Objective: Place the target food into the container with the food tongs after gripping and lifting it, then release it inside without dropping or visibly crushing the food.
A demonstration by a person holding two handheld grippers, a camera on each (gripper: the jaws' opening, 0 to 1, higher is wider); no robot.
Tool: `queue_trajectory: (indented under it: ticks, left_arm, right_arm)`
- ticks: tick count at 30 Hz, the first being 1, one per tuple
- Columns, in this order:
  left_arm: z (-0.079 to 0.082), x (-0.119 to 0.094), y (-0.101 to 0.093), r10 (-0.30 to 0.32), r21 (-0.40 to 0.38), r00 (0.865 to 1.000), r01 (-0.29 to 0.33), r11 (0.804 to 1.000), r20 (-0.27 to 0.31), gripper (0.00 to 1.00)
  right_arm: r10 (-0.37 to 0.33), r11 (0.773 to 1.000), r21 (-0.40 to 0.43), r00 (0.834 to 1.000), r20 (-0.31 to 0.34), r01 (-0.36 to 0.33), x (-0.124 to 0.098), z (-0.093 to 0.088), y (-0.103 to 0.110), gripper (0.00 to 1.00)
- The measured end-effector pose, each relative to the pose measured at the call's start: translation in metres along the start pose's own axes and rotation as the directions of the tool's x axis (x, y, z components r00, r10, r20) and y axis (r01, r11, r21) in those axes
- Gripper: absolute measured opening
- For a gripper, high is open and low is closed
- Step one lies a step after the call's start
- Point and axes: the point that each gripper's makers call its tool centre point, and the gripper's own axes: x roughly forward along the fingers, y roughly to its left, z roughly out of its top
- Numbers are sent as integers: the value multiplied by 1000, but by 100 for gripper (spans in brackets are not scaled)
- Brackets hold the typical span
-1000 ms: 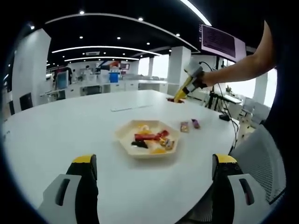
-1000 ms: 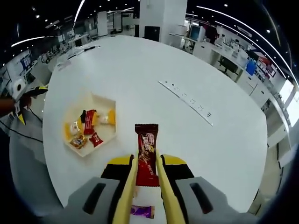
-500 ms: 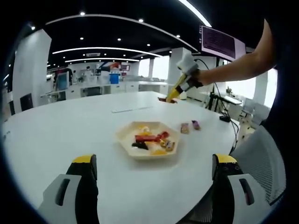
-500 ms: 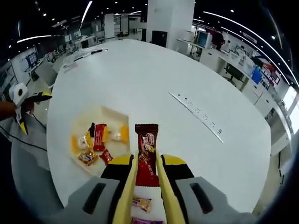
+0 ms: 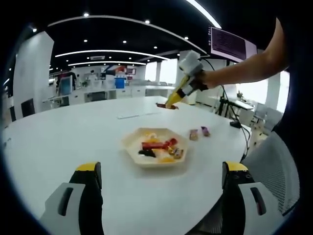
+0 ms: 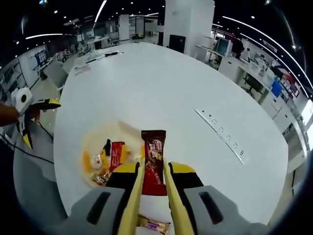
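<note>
My right gripper [image 6: 152, 169] is shut on a dark red wrapped chocolate bar [image 6: 153, 159], held in the air over the white table [image 6: 161, 93]. In the right gripper view the cream hexagonal tray [image 6: 91, 142] with several wrapped snacks lies just left of the bar. The left gripper view has that tray [image 5: 155, 145] at centre, with the right gripper [image 5: 171, 102] and the bar [image 5: 162, 105] held above and behind it by a person's arm. My left gripper [image 5: 161, 178] is open and empty, low over the near table edge. It appears at the far left in the right gripper view [image 6: 27, 115].
Two loose wrapped snacks [image 5: 198, 132] lie on the table right of the tray; one snack [image 6: 154, 225] shows below my right jaws. A power strip [image 6: 222, 134] runs across the table. An office chair [image 5: 271, 166] stands at the table's right edge.
The right gripper has carried the chocolate bar leftward and higher toward the tray, which now sits closer under its jaws. The left gripper has stayed still.
</note>
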Motion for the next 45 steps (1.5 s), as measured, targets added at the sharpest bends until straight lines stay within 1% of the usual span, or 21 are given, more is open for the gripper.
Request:
queue_trajectory:
  ticks: [5, 15, 21, 28, 31, 34, 36, 41, 45]
  left_arm:
    - [1, 0, 0, 3, -1, 1000, -3, 1000, 2, 99]
    - [1, 0, 1, 7, -3, 1000, -7, 1000, 6, 99]
    - [0, 0, 1, 7, -3, 1000, -7, 1000, 4, 99]
    - [1, 0, 0, 8, -4, 1000, -8, 1000, 6, 99]
    - [2, -1, 1, 8, -4, 1000, -8, 1000, 7, 99]
    - [1, -1, 1, 9, -3, 1000, -9, 1000, 7, 99]
    - [1, -1, 1, 9, -3, 1000, -9, 1000, 8, 99]
    - [2, -1, 1, 8, -3, 1000, -8, 1000, 9, 99]
    - [1, -1, 1, 8, -4, 1000, -8, 1000, 8, 99]
  right_arm:
    - [15, 1000, -20, 1000, 0, -15, 7, 10, 11, 22]
    - [35, 999, -33, 999, 5, -35, 15, 16, 22, 22]
    - [51, 998, -43, 999, 12, -51, 21, 24, 33, 22]
    - [51, 998, -47, 999, 14, -50, 22, 26, 34, 22]
    - [51, 998, -38, 998, 23, -50, 22, 27, 34, 23]
    - [39, 998, -46, 999, 34, -38, 22, 28, 31, 24]
    - [57, 998, -27, 998, 36, -56, 22, 28, 34, 24]
    - [50, 998, -42, 998, 44, -48, 23, 29, 32, 25]
    - [51, 997, -62, 998, 37, -49, 21, 27, 32, 24]
